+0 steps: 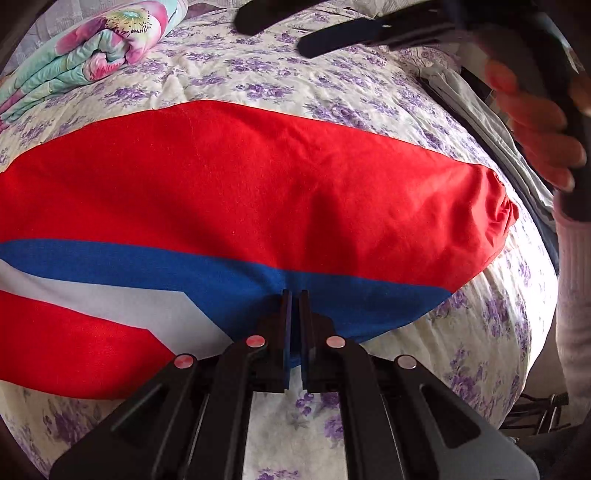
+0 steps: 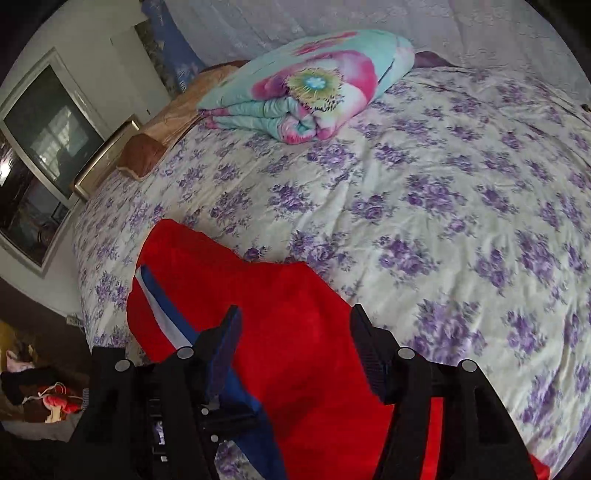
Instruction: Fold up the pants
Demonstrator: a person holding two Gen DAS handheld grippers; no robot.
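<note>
Red pants (image 1: 258, 177) with a blue and white side stripe lie flat across the bed, waistband to the right. My left gripper (image 1: 295, 295) is shut on the blue stripe edge (image 1: 332, 295) of the pants at the near side. My right gripper (image 2: 295, 325) is open and empty, held above the red pants (image 2: 295, 332). It also shows in the left wrist view (image 1: 314, 26) at the top, raised over the bed, with the person's hand behind it.
The bed has a cream sheet with purple flowers (image 2: 443, 184). A folded floral quilt (image 2: 306, 85) lies at the far end. A window (image 2: 48, 122) and wall stand at the left. The bed edge drops off on the right (image 1: 517, 332).
</note>
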